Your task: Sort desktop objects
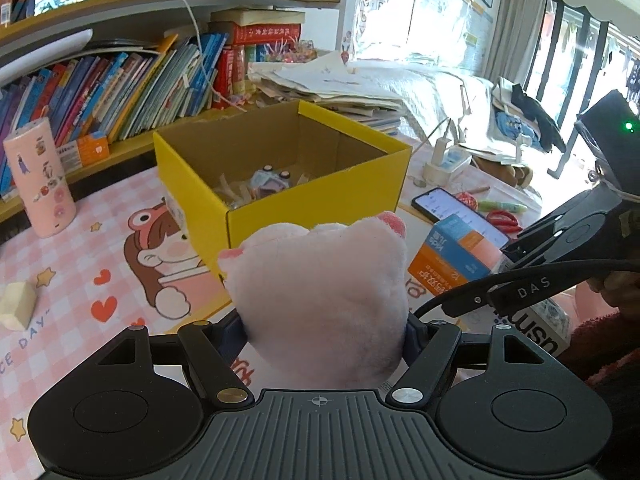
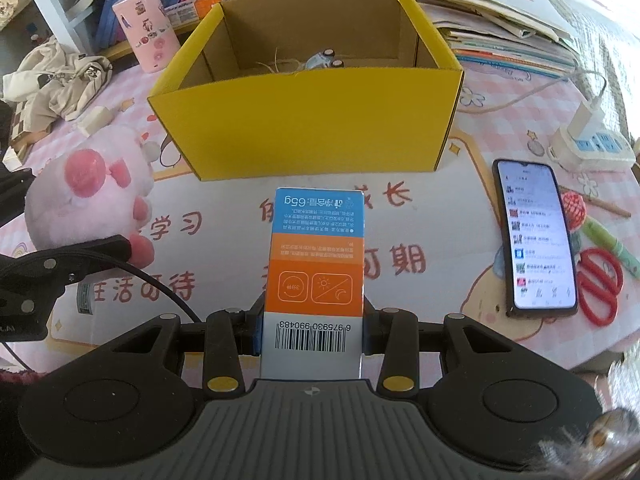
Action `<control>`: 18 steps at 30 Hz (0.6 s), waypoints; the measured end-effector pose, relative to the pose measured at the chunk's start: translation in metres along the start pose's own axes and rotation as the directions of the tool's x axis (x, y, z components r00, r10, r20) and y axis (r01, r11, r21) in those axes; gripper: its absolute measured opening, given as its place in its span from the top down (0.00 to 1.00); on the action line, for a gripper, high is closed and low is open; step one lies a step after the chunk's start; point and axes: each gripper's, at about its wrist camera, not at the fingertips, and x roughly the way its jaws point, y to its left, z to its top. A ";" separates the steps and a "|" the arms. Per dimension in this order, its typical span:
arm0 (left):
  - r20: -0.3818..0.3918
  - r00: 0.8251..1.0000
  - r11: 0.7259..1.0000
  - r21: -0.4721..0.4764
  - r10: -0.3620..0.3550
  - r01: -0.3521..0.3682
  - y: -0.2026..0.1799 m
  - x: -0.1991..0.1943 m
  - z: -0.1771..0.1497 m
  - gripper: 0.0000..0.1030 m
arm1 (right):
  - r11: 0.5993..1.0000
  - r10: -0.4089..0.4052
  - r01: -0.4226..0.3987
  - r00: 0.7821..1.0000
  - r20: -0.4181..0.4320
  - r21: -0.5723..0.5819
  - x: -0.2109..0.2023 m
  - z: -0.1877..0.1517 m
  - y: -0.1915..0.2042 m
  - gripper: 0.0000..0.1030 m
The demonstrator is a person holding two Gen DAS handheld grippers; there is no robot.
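Note:
My left gripper (image 1: 324,332) is shut on a pink plush toy (image 1: 320,300), held in front of the open yellow box (image 1: 312,204). The plush also shows at the left of the right wrist view (image 2: 88,196). My right gripper (image 2: 312,332) is shut on a blue, orange and white carton (image 2: 316,264), held before the yellow box (image 2: 304,120). The carton appears in the left wrist view (image 1: 452,256) too. A small toy car (image 2: 324,60) and paper scraps lie inside the box.
A phone (image 2: 536,240), red scissors (image 2: 600,284), a green pen (image 2: 612,244) and a power strip (image 2: 592,148) lie to the right. A pink cylinder (image 1: 40,180) and a white block (image 1: 18,310) sit left. Books and paper stacks (image 1: 328,84) stand behind.

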 end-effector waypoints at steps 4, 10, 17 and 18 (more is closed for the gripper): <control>0.019 1.000 1.000 -0.004 0.015 -0.015 -0.006 0.002 0.008 0.28 | 1.000 0.014 -0.014 1.000 0.012 -0.019 0.000 0.008 -0.009 0.63; 0.061 0.998 0.999 -0.033 0.027 -0.025 -0.009 0.004 0.028 0.28 | 0.998 0.048 -0.046 0.998 0.030 -0.043 -0.001 0.024 -0.023 0.63; 0.126 0.991 0.999 -0.015 0.049 -0.048 -0.017 0.003 0.058 0.28 | 0.992 0.115 -0.110 0.990 0.085 -0.069 -0.014 0.048 -0.036 0.63; 0.132 0.990 0.998 -0.010 0.055 -0.055 -0.017 0.004 0.062 0.28 | 0.990 0.125 -0.118 0.987 0.099 -0.076 -0.018 0.053 -0.037 0.63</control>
